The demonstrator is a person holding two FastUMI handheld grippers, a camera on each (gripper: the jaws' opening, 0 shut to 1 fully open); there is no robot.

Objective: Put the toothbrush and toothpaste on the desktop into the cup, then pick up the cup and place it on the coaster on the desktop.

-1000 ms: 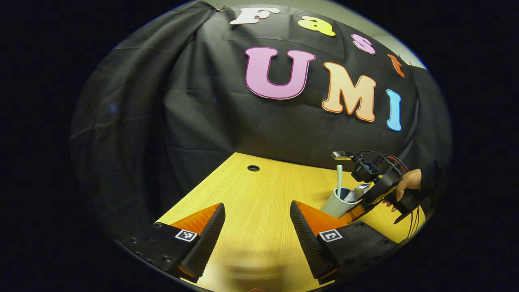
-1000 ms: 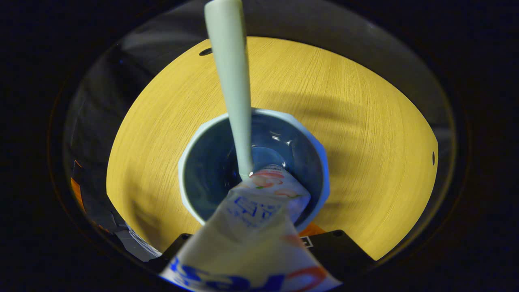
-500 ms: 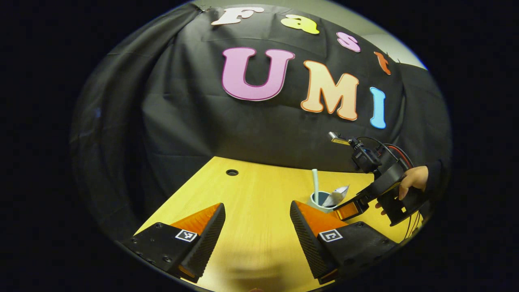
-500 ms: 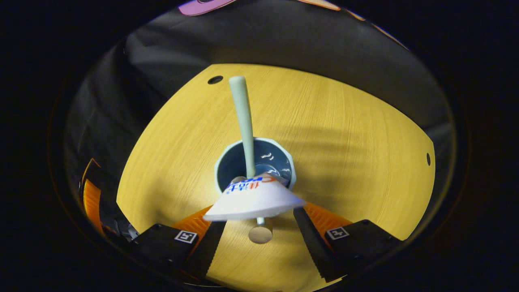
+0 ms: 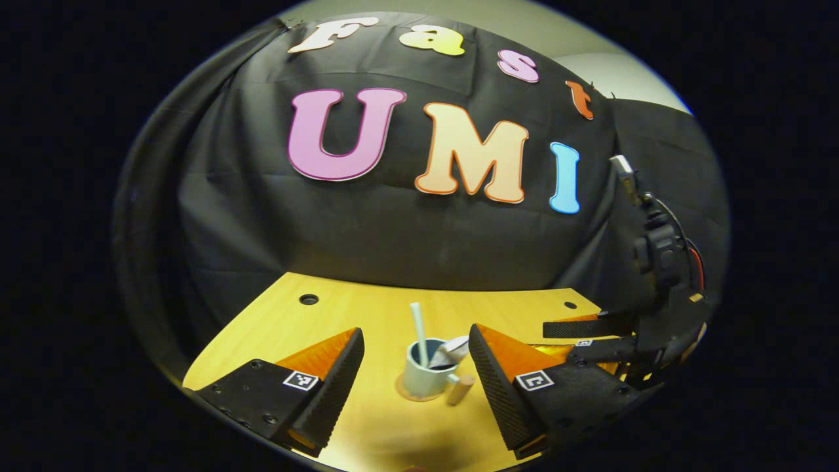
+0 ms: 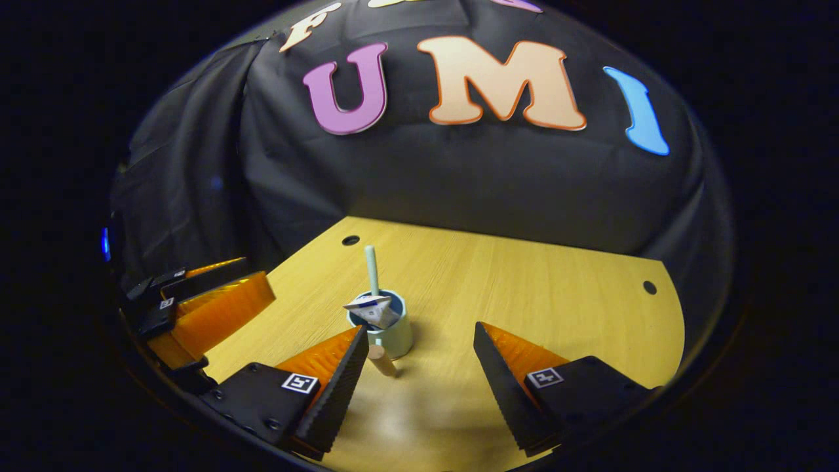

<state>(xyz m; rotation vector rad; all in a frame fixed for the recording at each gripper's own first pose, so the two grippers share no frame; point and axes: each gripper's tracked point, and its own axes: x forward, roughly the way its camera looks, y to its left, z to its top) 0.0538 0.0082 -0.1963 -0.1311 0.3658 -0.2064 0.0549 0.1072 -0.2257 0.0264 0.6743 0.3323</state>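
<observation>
You're holding both sets of tongs spread wide, nothing between the fingers. The cup [image 5: 423,375] is standing upright on the round coaster [image 5: 409,395] on the wooden desktop [image 5: 367,314], with the toothbrush [image 5: 416,324] sticking up out of it and the toothpaste [image 5: 449,351] leaning against its rim. From your left gripper [image 5: 416,380], the cup is sitting ahead in the gap between the fingers. From your right gripper [image 6: 419,383], it's sitting just past the left-hand fingertip [image 6: 357,341]. A small wooden handle [image 5: 460,389] is poking out at the cup's base.

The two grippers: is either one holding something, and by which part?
Nothing is held. The left gripper and the right gripper are both open, apart from the cup.
</observation>
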